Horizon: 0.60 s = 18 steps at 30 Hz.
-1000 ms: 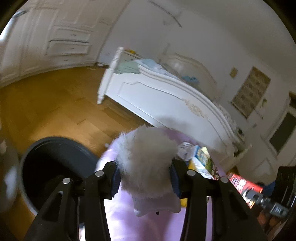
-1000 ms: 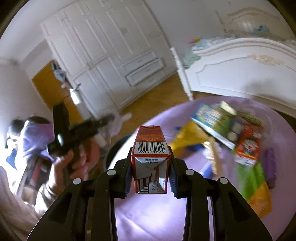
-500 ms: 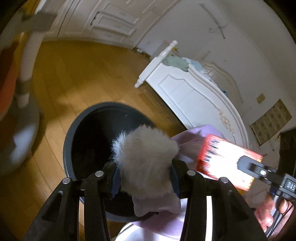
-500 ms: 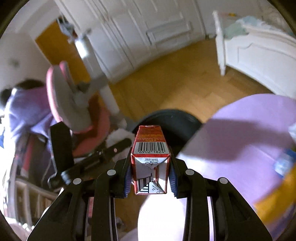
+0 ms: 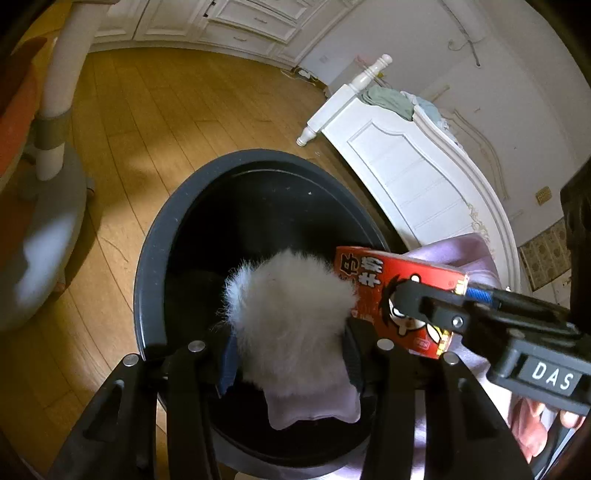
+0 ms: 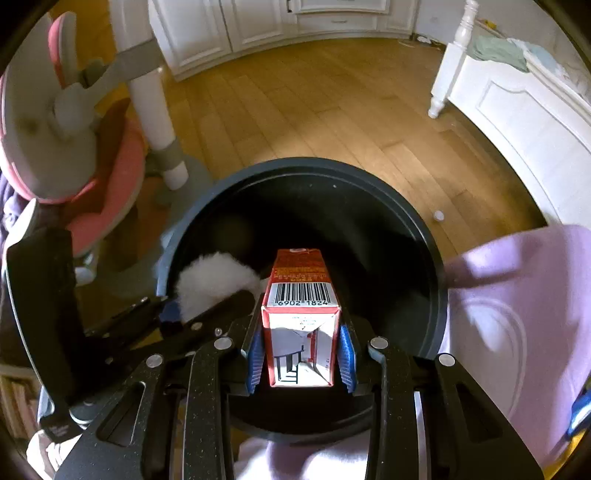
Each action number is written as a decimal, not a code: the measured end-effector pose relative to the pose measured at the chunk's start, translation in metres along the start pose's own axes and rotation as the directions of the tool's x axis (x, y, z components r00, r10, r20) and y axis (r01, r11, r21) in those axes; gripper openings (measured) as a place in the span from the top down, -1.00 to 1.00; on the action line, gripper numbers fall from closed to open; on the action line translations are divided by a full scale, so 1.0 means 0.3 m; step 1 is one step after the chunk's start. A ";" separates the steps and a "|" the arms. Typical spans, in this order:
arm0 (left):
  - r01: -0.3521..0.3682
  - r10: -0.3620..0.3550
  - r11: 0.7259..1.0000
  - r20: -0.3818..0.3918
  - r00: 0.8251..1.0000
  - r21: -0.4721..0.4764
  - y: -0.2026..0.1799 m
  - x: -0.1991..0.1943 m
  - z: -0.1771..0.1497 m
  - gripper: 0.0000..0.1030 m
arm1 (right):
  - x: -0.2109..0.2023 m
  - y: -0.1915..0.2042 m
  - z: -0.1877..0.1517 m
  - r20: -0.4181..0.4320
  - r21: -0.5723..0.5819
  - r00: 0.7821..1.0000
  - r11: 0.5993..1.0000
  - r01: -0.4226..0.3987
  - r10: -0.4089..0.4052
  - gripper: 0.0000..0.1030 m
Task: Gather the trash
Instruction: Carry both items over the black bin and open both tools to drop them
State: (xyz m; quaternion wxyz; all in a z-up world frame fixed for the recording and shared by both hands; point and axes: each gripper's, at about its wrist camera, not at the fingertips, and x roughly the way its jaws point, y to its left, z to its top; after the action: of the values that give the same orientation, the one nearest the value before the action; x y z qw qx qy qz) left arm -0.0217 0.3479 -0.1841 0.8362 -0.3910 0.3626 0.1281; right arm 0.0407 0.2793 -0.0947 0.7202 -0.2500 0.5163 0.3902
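Big stuff first: wooden floor (image 6: 332,110) all around, with a white bed (image 5: 417,177) off on the far right and white cabinets (image 6: 258,22) along the far wall. A pink chair (image 6: 92,177) sits on the left in the right wrist view, next to a white post (image 6: 155,110) on a grey base.

Dead centre in both views is a round dark trash bin (image 6: 424,229), mouth open and black inside, with both sets of tongs hanging right over it. The worktop's lilac cloth (image 6: 517,314) sits at the bin's near right edge.

The left tongs (image 5: 291,354) are clamped on a fluffy white pompom thing (image 5: 291,306) with a flap of pale fabric hanging below it, over the bin opening. From the right wrist view the same fluff (image 6: 210,284) shows at the left side of the bin.

The right tongs (image 6: 301,350) are closed narrow on a small red drink carton (image 6: 301,314), barcode up, also over the bin mouth. In the left view that carton (image 5: 373,284) pokes in from the right, touching or just beside the fluff, can't tell which.
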 end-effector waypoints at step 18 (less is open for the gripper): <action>-0.103 0.091 0.990 0.120 0.989 0.098 -0.083 -0.133 -0.013 -0.54 | -0.173 -0.143 -0.089 0.262 0.131 0.941 0.958 -0.255 0.215 -0.06</action>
State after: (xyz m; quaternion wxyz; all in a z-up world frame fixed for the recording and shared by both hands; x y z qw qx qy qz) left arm -0.0395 0.3313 -0.1435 0.8676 -0.3208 0.3388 0.1721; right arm 0.0528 0.2187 -0.0568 0.7445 -0.0763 0.4798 0.4578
